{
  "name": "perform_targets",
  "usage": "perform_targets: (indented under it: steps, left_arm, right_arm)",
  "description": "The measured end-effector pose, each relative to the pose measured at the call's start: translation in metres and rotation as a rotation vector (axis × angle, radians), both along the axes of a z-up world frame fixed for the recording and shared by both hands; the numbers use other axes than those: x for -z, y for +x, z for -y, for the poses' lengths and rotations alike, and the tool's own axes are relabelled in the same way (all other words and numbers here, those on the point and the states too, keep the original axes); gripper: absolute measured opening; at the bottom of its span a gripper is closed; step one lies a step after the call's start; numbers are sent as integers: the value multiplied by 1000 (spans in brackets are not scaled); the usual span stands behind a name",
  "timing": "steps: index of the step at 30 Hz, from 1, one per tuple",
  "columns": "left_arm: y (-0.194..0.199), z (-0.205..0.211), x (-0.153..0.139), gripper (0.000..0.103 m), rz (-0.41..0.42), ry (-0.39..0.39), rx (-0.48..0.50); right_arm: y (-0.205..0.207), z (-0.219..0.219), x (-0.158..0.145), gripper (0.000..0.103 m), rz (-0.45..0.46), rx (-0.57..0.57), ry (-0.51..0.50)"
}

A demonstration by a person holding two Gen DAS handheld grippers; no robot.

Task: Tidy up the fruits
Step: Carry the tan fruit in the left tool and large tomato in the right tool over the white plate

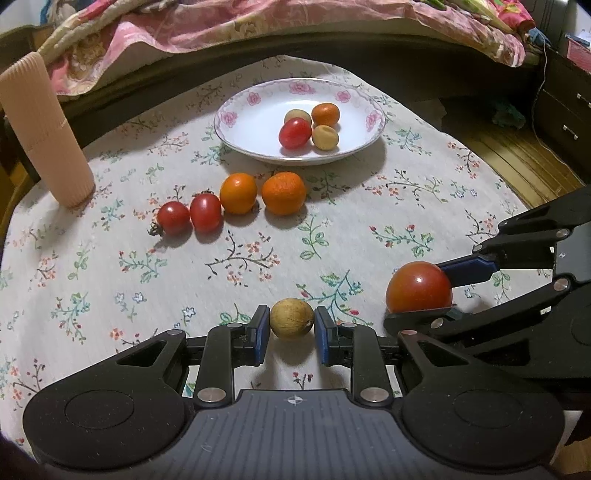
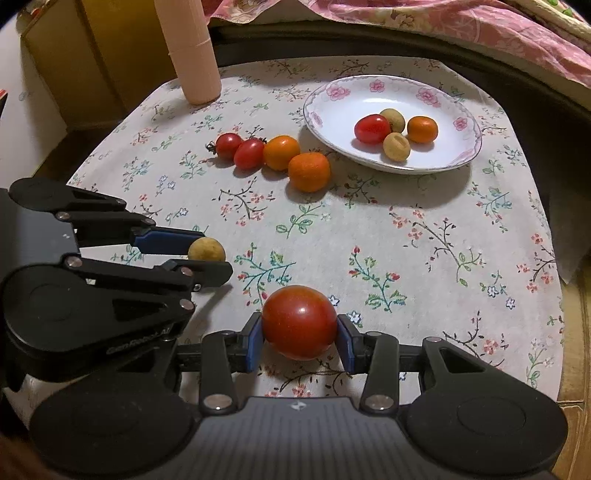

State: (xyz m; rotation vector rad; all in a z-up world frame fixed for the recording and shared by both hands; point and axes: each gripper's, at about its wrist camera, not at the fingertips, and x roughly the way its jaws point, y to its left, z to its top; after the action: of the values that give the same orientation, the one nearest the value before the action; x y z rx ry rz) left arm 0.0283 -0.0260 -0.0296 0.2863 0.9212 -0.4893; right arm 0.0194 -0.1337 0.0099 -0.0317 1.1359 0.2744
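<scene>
1. We see a counter (image 1: 369, 221) covered in a floral cloth, with a bed and its pink quilt (image 1: 258, 26) just behind it and a ribbed pink bottle (image 1: 44, 129) standing at the far left.
2. The white plate (image 1: 251, 122) with a rose rim holds one red tomato, one orange and two tan fruits.
3. On the cloth before the plate, two tomatoes and two oranges lie in a row (image 1: 232, 206).
4. Our left gripper (image 1: 291, 325) has its jaws clamped on a tan fruit (image 1: 291, 317) just above the cloth.
5. Our right gripper (image 2: 300, 334) has its jaws clamped on a large tomato (image 2: 299, 321) beside it.
</scene>
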Motion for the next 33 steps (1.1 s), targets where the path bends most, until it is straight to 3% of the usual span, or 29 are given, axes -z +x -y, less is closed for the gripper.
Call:
perform_targets:
  steps: [21,33]
  left_arm:
    - [15,4,-12,32,38,-24,-16]
    - [46,15,-29,32,72,-47,-24]
  right_arm:
    - [17,9,-12,43,38,47,23]
    - [43,25,-26,43,98,95,30]
